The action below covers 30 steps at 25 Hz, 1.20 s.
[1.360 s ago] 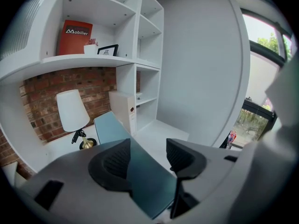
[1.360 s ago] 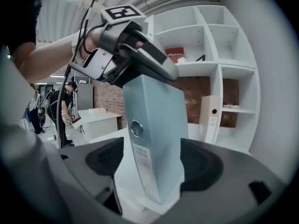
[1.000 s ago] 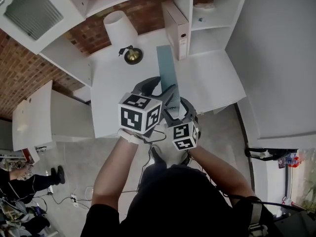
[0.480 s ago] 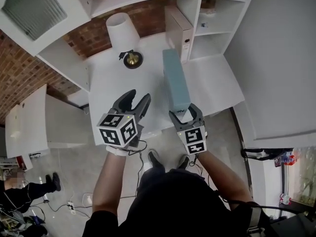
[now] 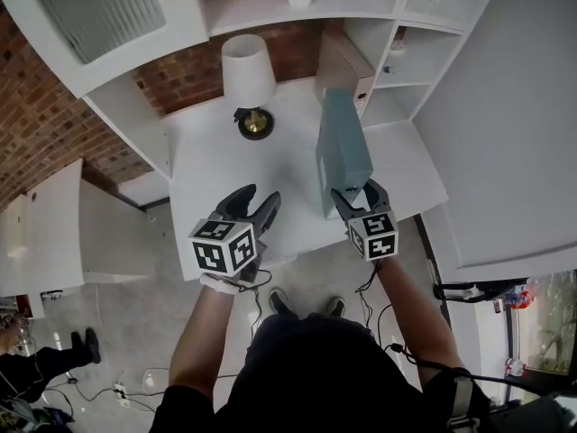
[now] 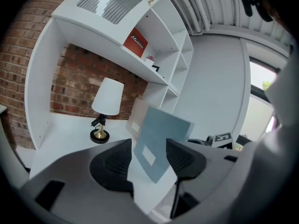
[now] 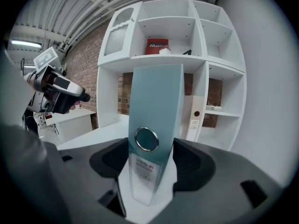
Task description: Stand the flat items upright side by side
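Your R gripper (image 5: 353, 197) fingers just tightened on teal binder (image 5: 343, 147) spine, upright to stand nxt to beige binder (image 5: 345, 61); L gripper (image 5: 252, 207) fingers open, empty.

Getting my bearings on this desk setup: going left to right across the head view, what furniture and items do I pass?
From the left: low white side table → lamp → teal binder → open cubbies.

A: Clothing, quick?
B: Dark short-sleeved top (image 5: 315, 377), dark shoes (image 5: 281, 301), white band (image 5: 221, 282) at the left wrist.
A: Grippers?
B: Left gripper (image 5: 259, 197), right gripper (image 5: 356, 190): grey shells, black ribbed pads (image 6: 112, 164). Each carries a white cube (image 5: 224, 247) with black square markers. Thin dark cable (image 5: 256, 300) trails below.
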Each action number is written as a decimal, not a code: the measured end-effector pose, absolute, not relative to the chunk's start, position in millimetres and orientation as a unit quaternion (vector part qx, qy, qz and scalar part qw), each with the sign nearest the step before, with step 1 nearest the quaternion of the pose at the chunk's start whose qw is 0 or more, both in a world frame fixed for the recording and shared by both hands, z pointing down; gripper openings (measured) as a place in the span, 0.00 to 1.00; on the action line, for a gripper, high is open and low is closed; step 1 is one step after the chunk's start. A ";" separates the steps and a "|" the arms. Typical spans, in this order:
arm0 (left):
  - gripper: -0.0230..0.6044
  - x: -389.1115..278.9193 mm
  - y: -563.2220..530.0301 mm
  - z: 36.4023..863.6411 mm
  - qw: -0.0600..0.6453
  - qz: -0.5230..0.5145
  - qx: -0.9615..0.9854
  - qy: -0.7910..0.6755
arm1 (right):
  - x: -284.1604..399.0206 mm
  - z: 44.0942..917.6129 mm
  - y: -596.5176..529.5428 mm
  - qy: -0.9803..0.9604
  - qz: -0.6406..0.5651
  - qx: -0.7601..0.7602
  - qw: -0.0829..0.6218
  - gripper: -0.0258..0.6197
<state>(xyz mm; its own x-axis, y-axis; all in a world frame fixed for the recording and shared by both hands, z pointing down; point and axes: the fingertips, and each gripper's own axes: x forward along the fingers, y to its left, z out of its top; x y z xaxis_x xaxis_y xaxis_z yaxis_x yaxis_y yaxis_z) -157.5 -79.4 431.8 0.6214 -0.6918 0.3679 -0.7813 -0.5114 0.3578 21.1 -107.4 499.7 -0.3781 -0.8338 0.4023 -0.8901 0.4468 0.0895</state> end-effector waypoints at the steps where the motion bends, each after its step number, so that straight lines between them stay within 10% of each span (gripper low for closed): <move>1: 0.40 -163.1 -80.6 432.4 0.250 0.090 0.866 -0.423 | 18.6 499.5 -112.5 -0.826 0.070 0.523 0.199 0.49; 30: 0.40 -201.9 -138.8 461.3 0.285 0.113 0.841 -0.445 | 28.9 519.4 -256.7 -0.822 0.064 0.516 0.233 0.50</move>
<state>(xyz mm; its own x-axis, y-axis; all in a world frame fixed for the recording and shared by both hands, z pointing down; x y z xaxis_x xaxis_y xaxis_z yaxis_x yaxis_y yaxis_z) -201.9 -138.8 461.3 0.5779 -0.6847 0.4441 -0.8136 -0.4410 0.3789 28.9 -256.7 519.4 -0.3579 -0.8185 0.4495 -0.8781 0.4587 0.1361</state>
